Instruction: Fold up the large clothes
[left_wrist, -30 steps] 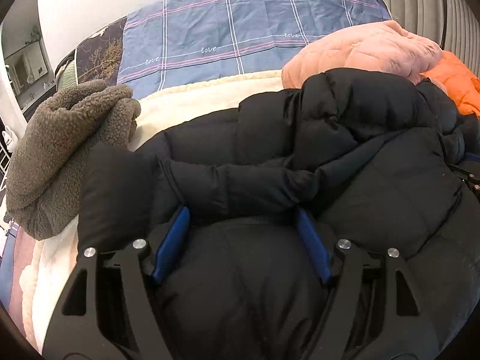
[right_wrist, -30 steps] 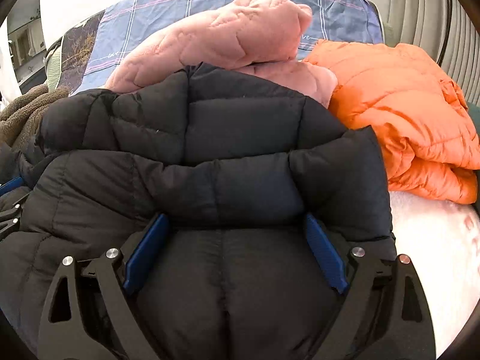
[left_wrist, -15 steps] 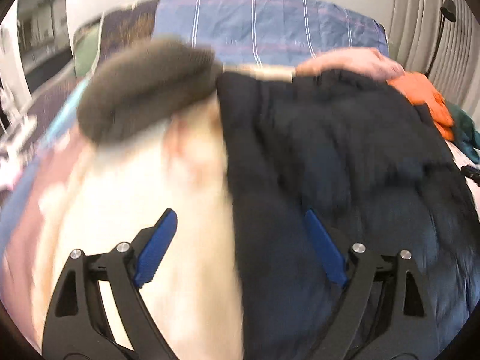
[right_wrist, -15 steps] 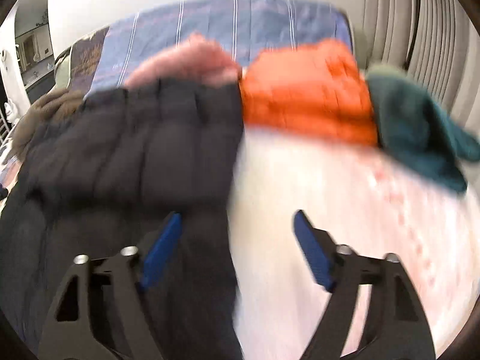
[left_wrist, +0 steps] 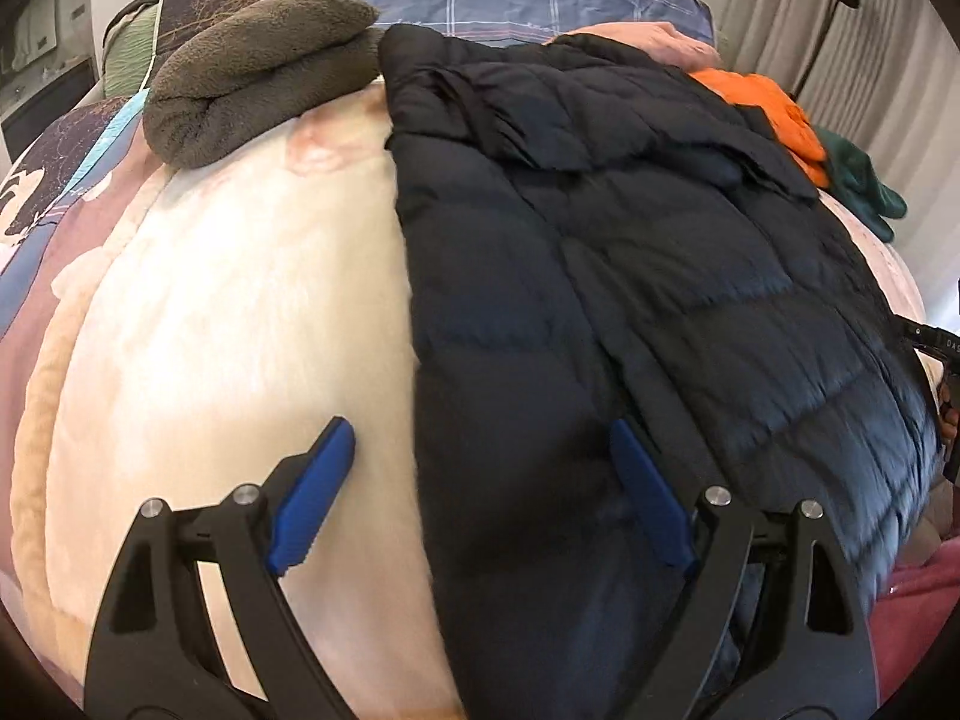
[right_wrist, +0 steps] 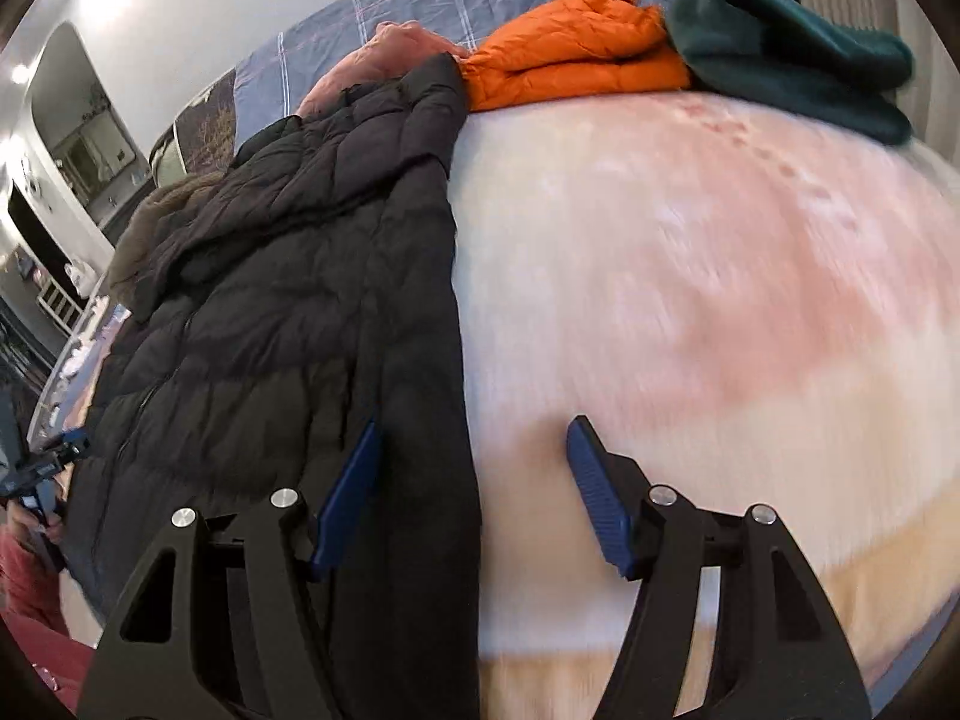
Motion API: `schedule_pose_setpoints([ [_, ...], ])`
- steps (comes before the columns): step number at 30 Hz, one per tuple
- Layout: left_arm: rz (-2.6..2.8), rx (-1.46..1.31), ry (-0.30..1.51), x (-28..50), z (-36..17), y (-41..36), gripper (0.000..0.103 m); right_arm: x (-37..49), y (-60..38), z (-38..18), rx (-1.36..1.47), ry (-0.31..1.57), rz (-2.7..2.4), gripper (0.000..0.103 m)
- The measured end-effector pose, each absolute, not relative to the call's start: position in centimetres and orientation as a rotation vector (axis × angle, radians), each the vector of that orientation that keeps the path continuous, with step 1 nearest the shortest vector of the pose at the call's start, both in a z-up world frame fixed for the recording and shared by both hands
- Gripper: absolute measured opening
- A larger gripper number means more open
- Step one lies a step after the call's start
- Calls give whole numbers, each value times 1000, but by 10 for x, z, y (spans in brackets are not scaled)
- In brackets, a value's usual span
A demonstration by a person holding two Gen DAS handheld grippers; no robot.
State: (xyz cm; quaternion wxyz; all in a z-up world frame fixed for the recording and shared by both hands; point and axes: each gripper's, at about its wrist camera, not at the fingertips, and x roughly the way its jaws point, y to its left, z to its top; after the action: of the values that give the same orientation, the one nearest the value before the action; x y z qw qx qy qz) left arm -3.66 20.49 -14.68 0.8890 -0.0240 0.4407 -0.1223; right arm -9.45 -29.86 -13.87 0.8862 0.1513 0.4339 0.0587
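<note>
Black jacket (left_wrist: 630,276) lies long on the bed (left_wrist: 228,312), both grippers empty.

Left gripper (left_wrist: 480,498) and right gripper (right_wrist: 471,495), jaws spread, straddle its side edges; pinch both hem corners evenly before folding.

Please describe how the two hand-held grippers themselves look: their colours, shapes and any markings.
Both look alike. The left hand-held gripper and the right hand-held gripper have matte black frames with triangular cut-outs and round silver bolt heads. Each finger ends in a flat blue pad with a ribbed inner face. No cables are visible. Seen from the left wrist view, the right gripper's body carries small white lettering, too small to read.
</note>
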Motion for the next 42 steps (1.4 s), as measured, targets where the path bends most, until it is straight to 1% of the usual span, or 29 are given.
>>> schedule_pose_setpoints([
  [5,-274,-92,898,-72,-148,206,88,-126,-293,-135,343,884,178,66],
  [10,-325,-125,887,-105,-149,207,87,-156,-291,-140,384,881,219,57],
  [15,-349,-189,901,-124,-150,215,86,-182,-298,-139,484,858,264,54],
  [16,-352,-190,900,-125,-149,214,84,-184,-297,-139,493,854,278,50],
  [17,-350,-180,892,-125,-146,212,77,-183,-295,-139,490,849,288,44],
  [18,-359,-180,888,-124,-145,209,48,-181,-292,-139,483,848,286,24],
  [19,-377,-198,890,-121,-143,207,25,-178,-291,-139,496,847,292,8],
  [21,-387,-224,873,-116,-135,202,12,-176,-291,-132,555,805,318,5],
  [22,-384,-220,856,-116,-129,200,9,-177,-290,-124,560,776,328,4],
  [25,-389,-219,755,-123,-99,200,8,-182,-292,-95,573,675,357,3],
  [30,-376,-235,537,-148,-30,212,7,-202,-294,-38,573,494,387,1],
  [37,-235,-199,368,-190,28,226,7,-266,-308,24,502,268,248,0],
  [38,-222,-202,349,-191,33,229,7,-267,-309,27,479,264,228,0],
  [41,-188,-168,348,-180,31,226,7,-242,-310,9,502,384,210,2],
  [42,-191,-177,370,-173,28,225,7,-225,-308,-10,521,481,209,7],
])
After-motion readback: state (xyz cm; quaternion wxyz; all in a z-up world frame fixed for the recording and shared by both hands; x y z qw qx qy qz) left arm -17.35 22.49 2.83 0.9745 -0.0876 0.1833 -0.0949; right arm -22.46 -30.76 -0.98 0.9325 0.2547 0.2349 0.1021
